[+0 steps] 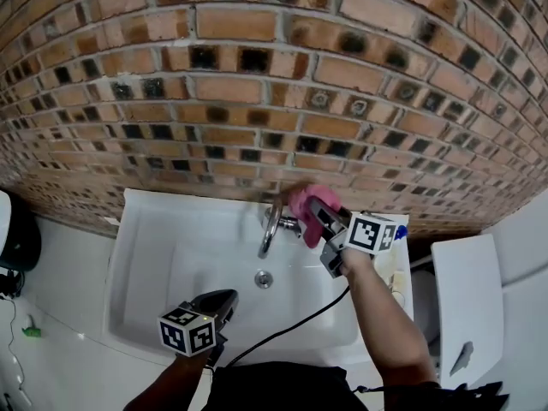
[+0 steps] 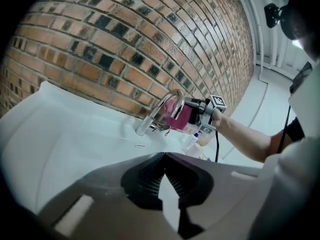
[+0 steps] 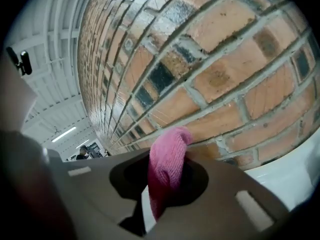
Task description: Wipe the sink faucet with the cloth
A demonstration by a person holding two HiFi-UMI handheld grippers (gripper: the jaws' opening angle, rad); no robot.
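A chrome faucet (image 1: 271, 229) (image 2: 161, 112) stands at the back of the white sink (image 1: 154, 255), under the brick wall. My right gripper (image 1: 317, 217) (image 3: 161, 186) is shut on a pink cloth (image 1: 301, 205) (image 3: 166, 166) and holds it against the faucet's right side, near the top of its arch. From the left gripper view the cloth (image 2: 180, 116) shows just behind the spout. My left gripper (image 1: 219, 303) (image 2: 162, 159) hangs over the sink's front edge, jaws shut with nothing between them, well apart from the faucet.
The brick wall (image 1: 274, 75) rises right behind the faucet. A drain (image 1: 264, 278) lies in the basin. A small bottle (image 2: 192, 140) stands on the sink's right ledge. A white panel (image 1: 469, 298) is at the right and a black object (image 1: 19, 240) at the left.
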